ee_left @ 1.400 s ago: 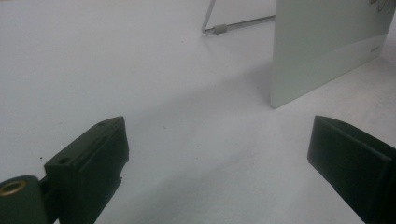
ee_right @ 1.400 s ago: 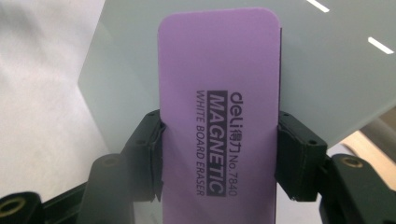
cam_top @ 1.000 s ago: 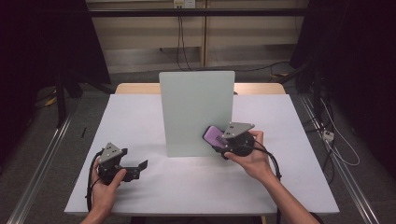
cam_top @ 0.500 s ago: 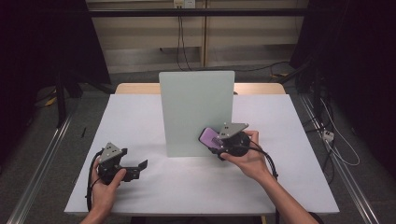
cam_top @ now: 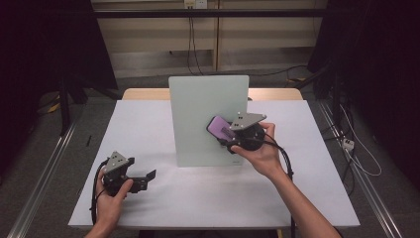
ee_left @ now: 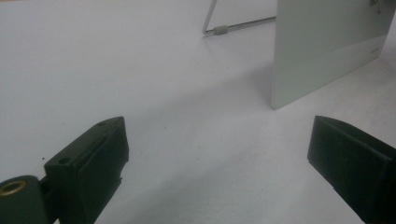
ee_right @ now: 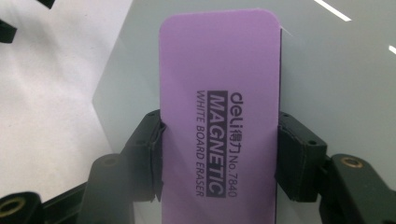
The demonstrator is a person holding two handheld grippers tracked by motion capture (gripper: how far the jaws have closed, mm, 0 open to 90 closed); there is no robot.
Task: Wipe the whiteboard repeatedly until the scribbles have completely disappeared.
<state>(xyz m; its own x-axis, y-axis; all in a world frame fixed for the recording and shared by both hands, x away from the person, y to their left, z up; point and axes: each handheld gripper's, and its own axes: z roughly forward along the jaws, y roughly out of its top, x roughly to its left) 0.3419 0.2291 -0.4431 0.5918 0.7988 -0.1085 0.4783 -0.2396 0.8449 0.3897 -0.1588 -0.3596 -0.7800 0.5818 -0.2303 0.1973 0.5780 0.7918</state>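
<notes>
A small whiteboard (cam_top: 205, 111) stands upright on a wire stand in the middle of the white table (cam_top: 148, 129). My right gripper (cam_top: 223, 131) is shut on a purple magnetic whiteboard eraser (cam_top: 219, 128), held against the board's right half. In the right gripper view the eraser (ee_right: 219, 116) sits between both pads, its printed face toward the camera, with the board's pale surface (ee_right: 336, 70) behind it. My left gripper (cam_top: 148, 177) rests low at the table's front left, open, nothing between its jaws. In the left gripper view the board's lower corner (ee_left: 322, 60) stands ahead to the right.
The board's wire stand (ee_left: 219, 29) reaches back behind it. A wooden edge (cam_top: 143, 94) of the table shows at the far side. Dark curtains and cables on the floor surround the table.
The right gripper has carried the eraser up and slightly left across the board's face. The left gripper has stayed where it was.
</notes>
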